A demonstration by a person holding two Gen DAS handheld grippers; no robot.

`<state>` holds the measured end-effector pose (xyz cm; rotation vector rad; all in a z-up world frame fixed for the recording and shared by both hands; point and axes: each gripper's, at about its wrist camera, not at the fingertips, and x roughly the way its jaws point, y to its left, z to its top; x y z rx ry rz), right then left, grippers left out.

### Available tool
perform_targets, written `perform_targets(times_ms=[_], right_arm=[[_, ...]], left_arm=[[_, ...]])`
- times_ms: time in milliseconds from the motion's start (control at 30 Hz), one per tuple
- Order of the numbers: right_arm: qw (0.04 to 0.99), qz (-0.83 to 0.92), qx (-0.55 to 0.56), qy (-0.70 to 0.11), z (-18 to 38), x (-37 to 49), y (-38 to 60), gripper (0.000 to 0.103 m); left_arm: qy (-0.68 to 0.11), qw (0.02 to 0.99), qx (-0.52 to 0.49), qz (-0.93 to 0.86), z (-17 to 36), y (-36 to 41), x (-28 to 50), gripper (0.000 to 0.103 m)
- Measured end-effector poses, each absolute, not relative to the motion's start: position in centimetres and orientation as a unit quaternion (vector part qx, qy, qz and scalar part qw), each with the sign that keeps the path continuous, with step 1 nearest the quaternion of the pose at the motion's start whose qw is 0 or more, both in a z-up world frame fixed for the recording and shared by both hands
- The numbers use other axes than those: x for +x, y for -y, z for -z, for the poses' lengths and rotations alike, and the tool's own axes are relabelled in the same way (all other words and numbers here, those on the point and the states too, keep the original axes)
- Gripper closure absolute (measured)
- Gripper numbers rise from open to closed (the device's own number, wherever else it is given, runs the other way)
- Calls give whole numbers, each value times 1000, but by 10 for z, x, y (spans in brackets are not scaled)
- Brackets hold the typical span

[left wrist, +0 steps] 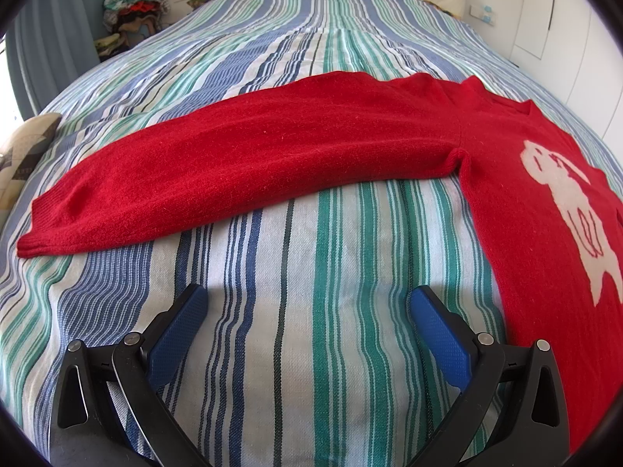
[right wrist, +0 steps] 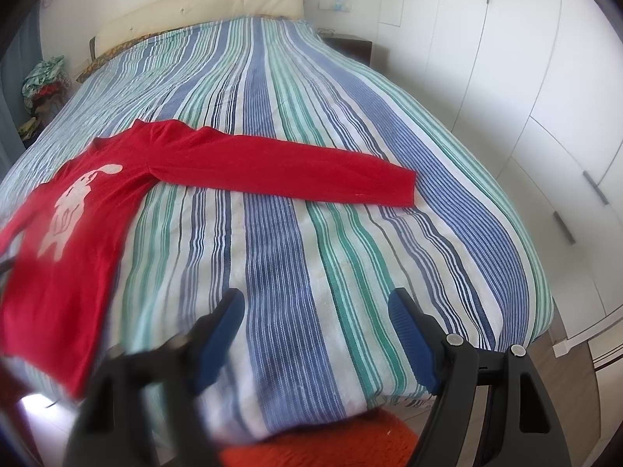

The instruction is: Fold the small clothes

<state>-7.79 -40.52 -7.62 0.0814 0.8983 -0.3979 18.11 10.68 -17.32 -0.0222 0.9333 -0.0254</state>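
sweater: plain red knit, marked on the front with a white animal figure outlined in red
bedspread: striped lengthwise in blue, green, navy and white
gripper pads: blue, set on black fingers
headboard: cream
wardrobe doors: white
curtain: grey-blue
rug: orange-red, seen below the bed edge

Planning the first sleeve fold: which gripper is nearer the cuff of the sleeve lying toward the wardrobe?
Right. The right gripper hovers open just short of that cuff; the left gripper is beyond the sweater's other side.
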Motion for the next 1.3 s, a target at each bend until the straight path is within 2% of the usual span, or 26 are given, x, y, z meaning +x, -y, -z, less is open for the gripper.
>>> perform_targets(times_ms=[1300], right_arm=[[883, 189, 49, -427, 76, -80, 409, 27]], left_arm=[[-450, 893, -9, 11, 173, -106, 181, 0]])
